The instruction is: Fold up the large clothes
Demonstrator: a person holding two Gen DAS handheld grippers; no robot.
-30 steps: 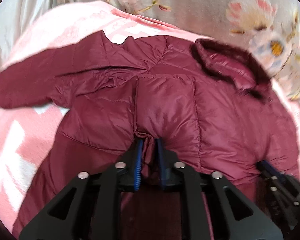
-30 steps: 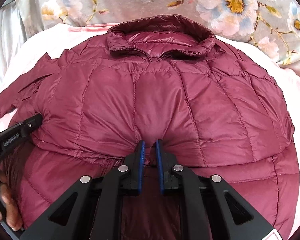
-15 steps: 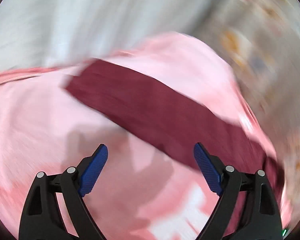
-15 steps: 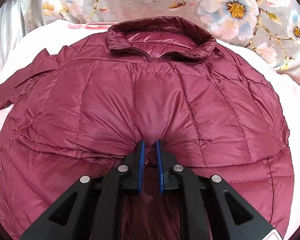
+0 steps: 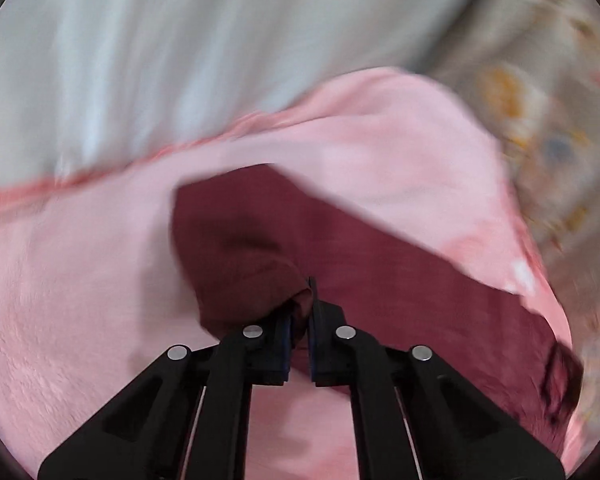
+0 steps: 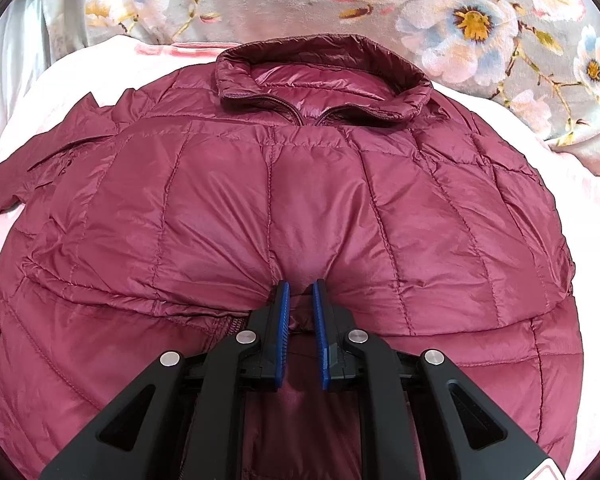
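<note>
**Hem folded up, sleeve in hand, most folds still to come**

The jacket (image 6: 300, 200) lies on a pink blanket (image 5: 80, 280) spread over a bed, collar (image 6: 320, 76) at the far end, next to a flowered cover (image 6: 480, 20). Its lower part looks doubled up over the chest: a folded edge runs across the body just beyond the right gripper (image 6: 300, 300), and more quilted fabric lies under and nearer than that edge. So one crosswise fold seems made, though not yet let go.

The right gripper is clenched on that folded edge, a pinch of fabric bunched between its blue pads (image 6: 283, 312). It pins the fold in place.

The left gripper (image 5: 300, 320) is clamped tight on the end of the sleeve (image 5: 340, 264), which stretches out flat over the blanket towards the right of the left wrist view. That view is blurred, so I cannot tell exactly how much fabric is caught, but cloth does sit between the closed jaws.

Left to do, as I judge it: bring this sleeve in across the body, deal with the other sleeve (not clearly seen from here), then fold the bundle smaller and smooth it. The task is somewhere in its early half.
</note>
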